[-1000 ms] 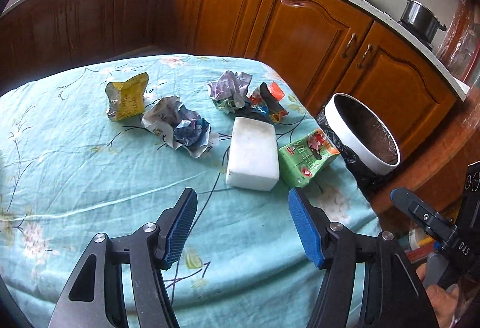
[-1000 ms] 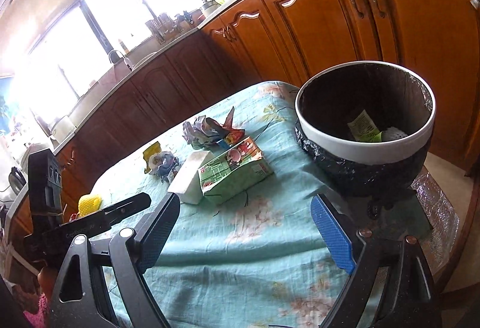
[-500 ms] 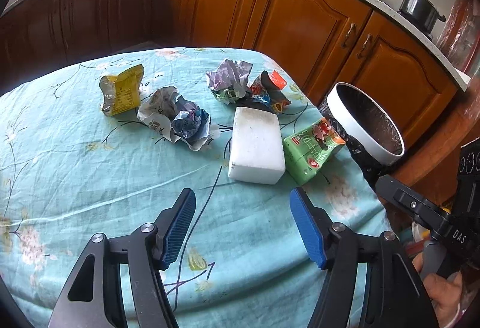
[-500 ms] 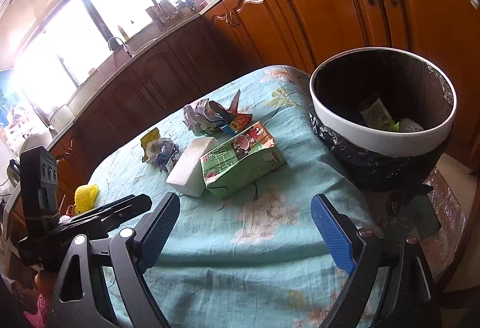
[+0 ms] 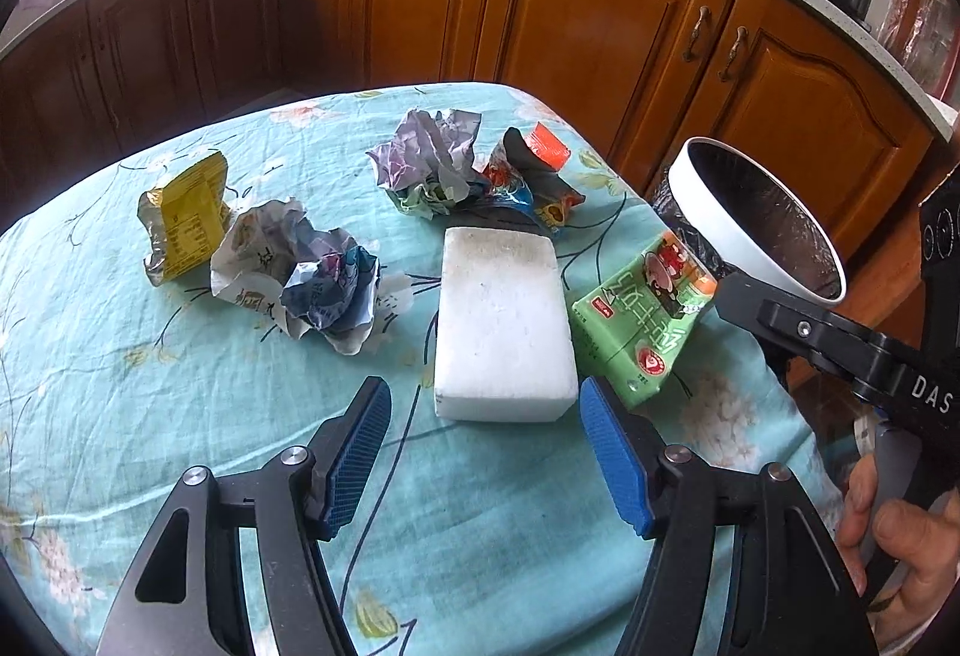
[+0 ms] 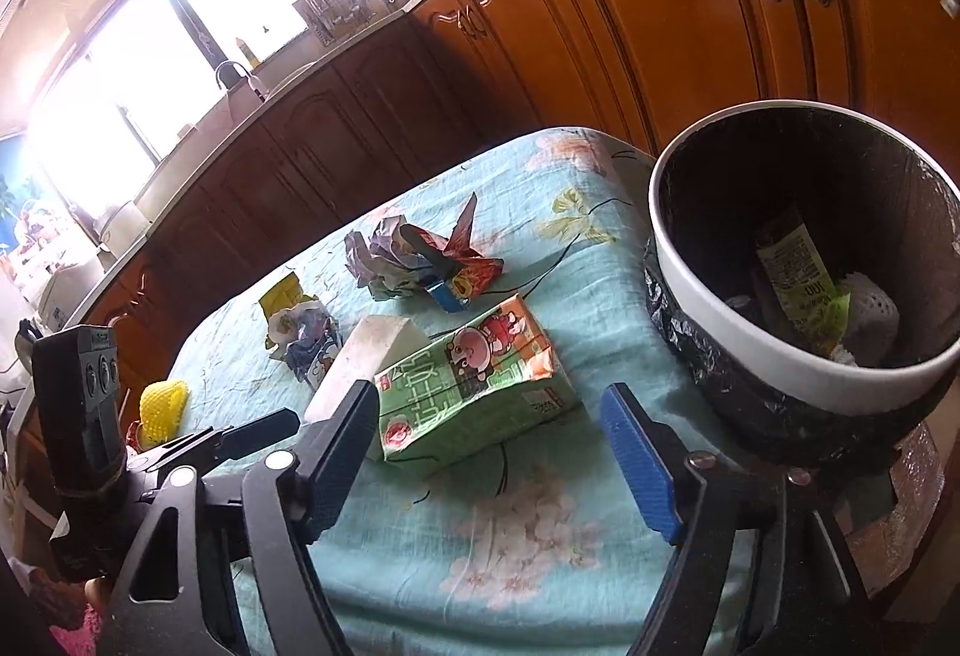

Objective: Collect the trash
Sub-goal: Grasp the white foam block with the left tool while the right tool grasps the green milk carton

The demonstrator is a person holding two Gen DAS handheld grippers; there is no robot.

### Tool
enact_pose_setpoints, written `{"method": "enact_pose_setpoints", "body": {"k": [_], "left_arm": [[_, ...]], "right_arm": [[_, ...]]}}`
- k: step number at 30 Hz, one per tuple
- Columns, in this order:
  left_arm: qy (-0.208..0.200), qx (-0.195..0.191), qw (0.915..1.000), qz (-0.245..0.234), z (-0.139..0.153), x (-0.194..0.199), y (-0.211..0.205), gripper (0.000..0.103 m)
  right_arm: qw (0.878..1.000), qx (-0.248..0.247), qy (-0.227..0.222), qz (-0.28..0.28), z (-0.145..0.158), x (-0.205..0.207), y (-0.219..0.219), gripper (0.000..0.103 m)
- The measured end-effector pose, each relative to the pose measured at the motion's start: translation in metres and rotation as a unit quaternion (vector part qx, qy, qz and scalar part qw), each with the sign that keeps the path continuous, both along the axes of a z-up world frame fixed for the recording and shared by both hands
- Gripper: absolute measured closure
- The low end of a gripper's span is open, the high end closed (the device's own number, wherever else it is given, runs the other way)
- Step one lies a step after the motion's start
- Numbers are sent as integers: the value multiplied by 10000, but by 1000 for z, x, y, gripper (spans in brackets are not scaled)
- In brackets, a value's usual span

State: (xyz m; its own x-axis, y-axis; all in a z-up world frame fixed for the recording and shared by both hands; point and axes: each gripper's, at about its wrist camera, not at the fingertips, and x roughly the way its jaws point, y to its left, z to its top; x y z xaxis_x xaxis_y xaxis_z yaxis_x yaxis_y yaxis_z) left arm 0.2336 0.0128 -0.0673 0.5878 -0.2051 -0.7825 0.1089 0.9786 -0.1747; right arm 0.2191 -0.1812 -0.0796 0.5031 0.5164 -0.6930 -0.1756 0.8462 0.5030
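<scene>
1. Left wrist view: white foam block (image 5: 503, 321) lying near the tabletop's (image 5: 150, 416) right edge, touching or just beside the green drink carton (image 5: 645, 317) on its right. Looks light, stiff and crumbly; best taken across the short width, squeezed gently. Crumpled paper wads (image 5: 300, 275) and a yellow packet (image 5: 183, 218) toward the left side, foil wrappers (image 5: 516, 176) near the far edge; all seem featherweight, soft and springy, so a deep pinch through the bulk should do. Left gripper (image 5: 483, 455) spread wide, blue pads bare, holding nothing, poised just short of the block's near end.

2. Right wrist view: same green drink carton (image 6: 474, 380) close to the tabletop's right edge, with the lined trash bin (image 6: 780, 386) just beyond that edge, some rubbish already inside. Carton probably empty, light, slick-faced and easily crushed; grip across its narrow sides. Right gripper (image 6: 489, 461) wide apart, empty, straddling the carton's near end without clear contact.
</scene>
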Motion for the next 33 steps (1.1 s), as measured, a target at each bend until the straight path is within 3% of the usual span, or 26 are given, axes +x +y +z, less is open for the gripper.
{"method": "enact_pose_setpoints", "body": {"k": [2, 6, 10, 12, 13, 14, 16, 25, 29, 33], "left_arm": [[31, -19, 10000, -21, -3, 7, -1, 38], [46, 10, 10000, -76, -7, 16, -5, 38], [91, 9, 9999, -144, -12, 24, -8, 39], [109, 15, 9998, -165, -14, 27, -10, 39], [117, 24, 9998, -168, -15, 28, -10, 41], [115, 26, 9998, -171, -16, 29, -10, 51], [132, 2, 9997, -214, -18, 29, -10, 55], [-50, -116, 9999, -78, -5, 10, 8, 56], [-89, -197, 9997, 66, 0, -1, 21, 56], [-108, -270, 9994, 168, 5, -12, 32, 56]], "right_arm": [[10000, -34, 64, 2, -5, 7, -2, 44], [9998, -87, 143, 59, -12, 22, -4, 51], [9993, -101, 277, 248, -18, 30, 0, 79], [9991, -111, 270, 307, -18, 28, 0, 82], [9991, -155, 243, 324, -16, 26, 1, 85], [9990, -202, 202, 331, -14, 23, 1, 90], [9991, -221, 155, 334, -9, 16, -1, 94], [9993, -61, 315, 168, 1, -25, -17, 97], [9970, 53, 433, 635, 7, -40, -7, 96], [9938, -657, 14, 901, 20, -46, 8, 83]]}}
